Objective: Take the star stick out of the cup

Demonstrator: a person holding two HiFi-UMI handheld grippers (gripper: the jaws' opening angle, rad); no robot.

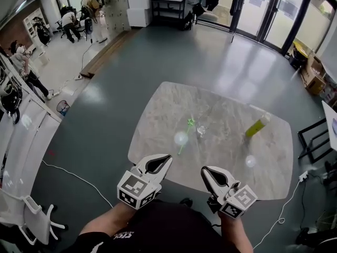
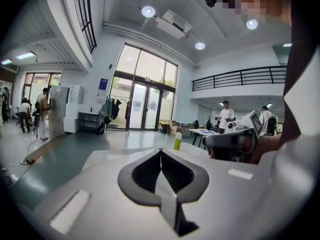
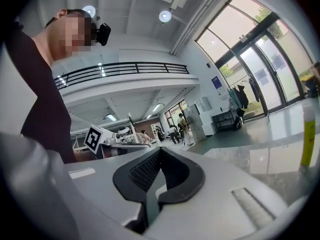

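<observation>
A green star stick (image 1: 187,133) shows near the middle of the marble table (image 1: 158,115), its star end far from me and its thin stem slanting toward me. A small clear cup (image 1: 201,130) stands just right of it; whether the stick touches the cup I cannot tell. My left gripper (image 1: 169,156) hovers over the table's near edge, shut, with nothing between its jaws. My right gripper (image 1: 203,169) hangs beside it, also shut and empty. In the left gripper view the left gripper (image 2: 160,152) has its jaws meeting along a closed seam, and in the right gripper view the right gripper (image 3: 160,150) does too.
A yellow-green bottle (image 1: 257,125) lies or leans at the table's right side, also visible as the bottle (image 2: 177,140) and the bottle (image 3: 309,136). A white cable (image 1: 73,175) runs over the floor at left. People (image 1: 79,15) stand far back left. White furniture (image 1: 26,141) lines the left edge.
</observation>
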